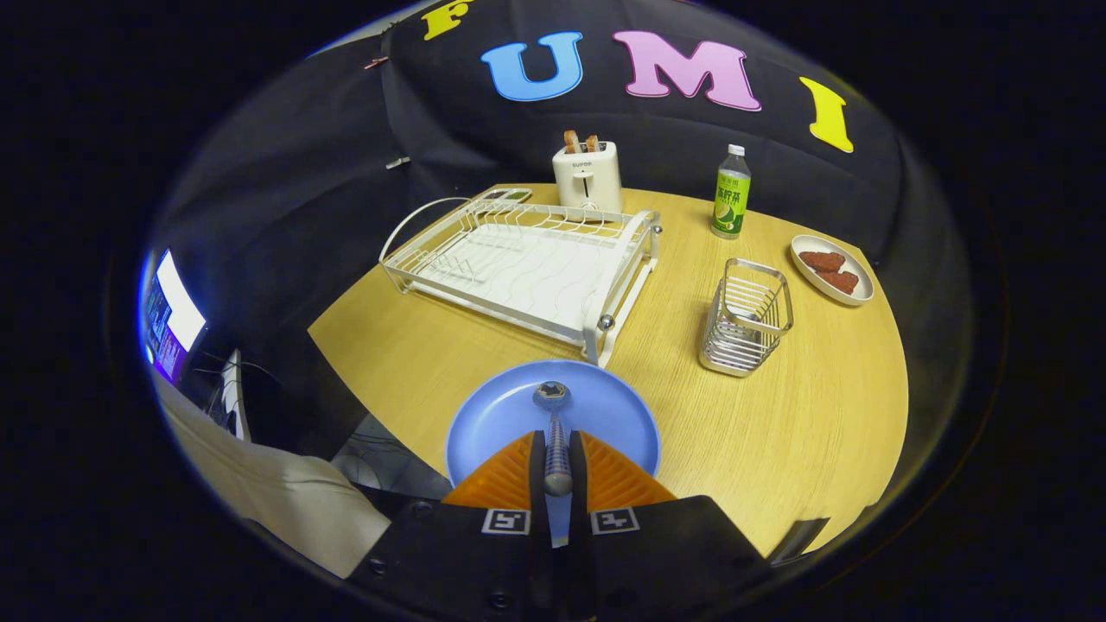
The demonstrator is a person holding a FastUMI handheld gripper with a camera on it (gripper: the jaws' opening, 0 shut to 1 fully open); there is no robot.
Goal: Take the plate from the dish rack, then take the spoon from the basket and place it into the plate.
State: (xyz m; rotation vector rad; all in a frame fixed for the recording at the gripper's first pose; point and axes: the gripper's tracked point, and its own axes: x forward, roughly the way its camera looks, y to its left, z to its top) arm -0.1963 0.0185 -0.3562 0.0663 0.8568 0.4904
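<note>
Spoon point(554, 432) is clamped by its handle between the two orange fingers point(505, 480) of the gripper point(557, 471), sticking straight out ahead with the bowl end point(551, 395) over the middle of the blue plate point(497, 415). Can't really tell if the bowl touches the plate or hangs just above it. Plate sits flat at the near edge of the wooden surface point(804, 432), right under the fingers. Just past it is the white dish rack point(518, 263), and to the right of that the wire basket point(747, 318). Far side has a toaster point(587, 175) with bread in its slots, and a green bottle point(731, 193) further right. A small dish point(831, 269) with brown pieces sits far right. Off to the left there's a lit screen point(173, 318) and a light sleeve point(276, 492).
</note>
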